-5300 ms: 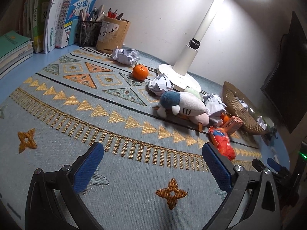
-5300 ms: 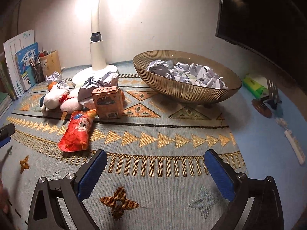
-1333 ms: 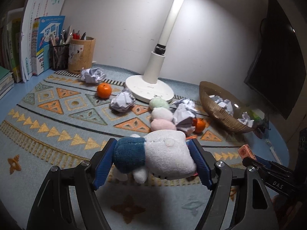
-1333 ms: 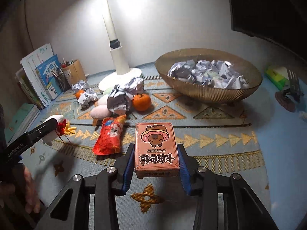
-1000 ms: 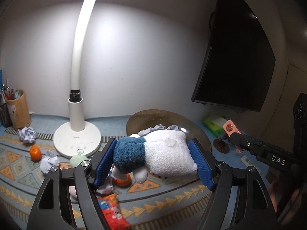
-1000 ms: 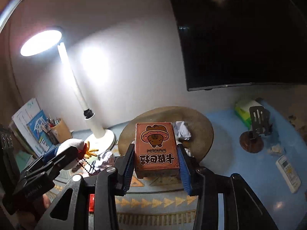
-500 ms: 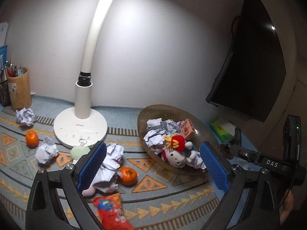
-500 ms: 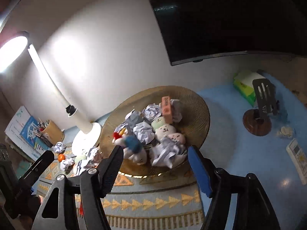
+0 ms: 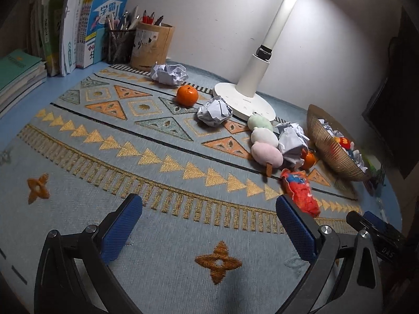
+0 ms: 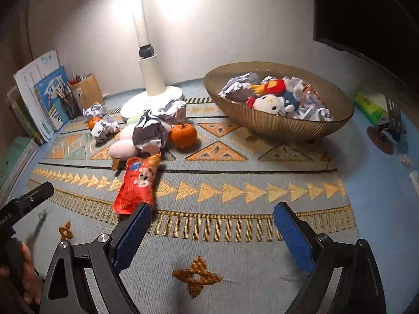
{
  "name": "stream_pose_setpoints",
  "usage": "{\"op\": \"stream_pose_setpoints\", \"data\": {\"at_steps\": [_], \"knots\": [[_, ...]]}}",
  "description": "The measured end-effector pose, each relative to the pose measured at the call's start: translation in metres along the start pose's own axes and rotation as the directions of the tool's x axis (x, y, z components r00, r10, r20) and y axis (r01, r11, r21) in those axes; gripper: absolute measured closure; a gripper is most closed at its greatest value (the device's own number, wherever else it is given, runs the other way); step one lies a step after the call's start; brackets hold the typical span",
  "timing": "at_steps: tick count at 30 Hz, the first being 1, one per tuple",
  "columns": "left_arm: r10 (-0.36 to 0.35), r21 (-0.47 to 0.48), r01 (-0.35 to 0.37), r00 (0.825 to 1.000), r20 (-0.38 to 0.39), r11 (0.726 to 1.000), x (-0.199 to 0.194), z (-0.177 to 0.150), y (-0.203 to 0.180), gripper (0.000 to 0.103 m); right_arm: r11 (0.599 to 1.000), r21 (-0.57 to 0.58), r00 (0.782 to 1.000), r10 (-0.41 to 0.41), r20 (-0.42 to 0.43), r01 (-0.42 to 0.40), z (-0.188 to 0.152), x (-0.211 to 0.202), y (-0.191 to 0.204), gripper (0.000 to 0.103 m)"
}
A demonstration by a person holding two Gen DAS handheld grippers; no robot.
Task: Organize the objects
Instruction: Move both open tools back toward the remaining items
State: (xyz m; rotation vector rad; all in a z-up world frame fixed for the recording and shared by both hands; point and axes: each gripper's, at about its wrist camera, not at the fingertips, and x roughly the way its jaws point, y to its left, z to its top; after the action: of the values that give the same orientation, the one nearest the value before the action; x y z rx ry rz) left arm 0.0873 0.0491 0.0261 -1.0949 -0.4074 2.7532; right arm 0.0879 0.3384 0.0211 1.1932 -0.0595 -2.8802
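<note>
My left gripper [image 9: 207,201] hangs low over the patterned mat, its jaws opening with nothing between them. My right gripper [image 10: 212,209] is also opening and empty, just behind the red snack bag [image 10: 138,180]. The woven bowl [image 10: 277,123] holds crumpled paper, a white and blue plush toy [image 10: 272,103] and an orange box [image 10: 313,93]. On the mat lie a tangerine [image 10: 183,132], a second tangerine [image 9: 186,95], paper balls [image 9: 214,111] and a pastel plush skewer [image 9: 264,141].
A white desk lamp [image 9: 246,99] stands at the back of the mat. Pen holders [image 9: 152,45] and books [image 9: 78,26] fill the far left corner. A dark monitor [image 10: 366,13], a green tissue pack [image 10: 369,103] and a small stand [image 10: 387,130] sit at the right.
The plush toy and the orange box left the jaws and now lie in the bowl. Both grippers opened wide and dropped from above the bowl to low over the mat.
</note>
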Motion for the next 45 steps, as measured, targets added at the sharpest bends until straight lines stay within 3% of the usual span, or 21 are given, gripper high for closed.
{"op": "stream_pose_setpoints", "data": {"at_steps": [2, 5, 10, 14, 24, 29, 36, 45], "knots": [[0.006, 0.034, -0.007, 0.999, 0.034, 0.999, -0.001, -0.006, -0.004, 0.001, 1.0, -0.016, 1.0, -0.024, 0.0, 0.024, -0.007, 0.007, 0.004, 0.009], [-0.008, 0.045, 0.007, 1.0, 0.028, 0.999, -0.002, -0.004, -0.007, 0.001, 0.997, -0.048, 0.998, -0.055, 0.018, 0.056, -0.008, 0.005, 0.01, 0.009], [-0.02, -0.062, 0.022, 0.999, 0.031, 0.998, 0.0, -0.004, 0.012, 0.001, 0.99, -0.091, 0.994, -0.108, 0.019, 0.109, -0.009, 0.008, 0.019, 0.009], [-0.015, -0.092, 0.02, 0.999, 0.052, 0.996, -0.004, -0.005, 0.017, 0.001, 0.992, -0.074, 0.995, -0.102, 0.024, 0.103, -0.009, 0.007, 0.017, 0.008], [0.035, 0.028, -0.033, 0.998, -0.056, 0.999, 0.014, -0.008, -0.004, 0.001, 0.993, -0.083, 0.996, -0.089, -0.002, 0.089, -0.01, 0.012, 0.019, 0.008], [0.062, 0.037, -0.059, 0.995, -0.082, 0.998, 0.018, -0.009, -0.004, 0.001, 0.993, -0.083, 0.997, -0.081, -0.012, 0.08, -0.01, 0.013, 0.02, 0.008], [0.06, 0.093, -0.048, 0.99, -0.127, 0.994, 0.024, -0.012, -0.014, 0.001, 0.994, -0.082, 0.997, -0.075, -0.018, 0.073, -0.01, 0.014, 0.02, 0.008], [0.045, 0.088, -0.034, 0.991, -0.126, 0.996, 0.023, -0.012, -0.012, 0.001, 0.995, -0.076, 0.997, -0.068, -0.026, 0.066, -0.009, 0.016, 0.018, 0.008]]}}
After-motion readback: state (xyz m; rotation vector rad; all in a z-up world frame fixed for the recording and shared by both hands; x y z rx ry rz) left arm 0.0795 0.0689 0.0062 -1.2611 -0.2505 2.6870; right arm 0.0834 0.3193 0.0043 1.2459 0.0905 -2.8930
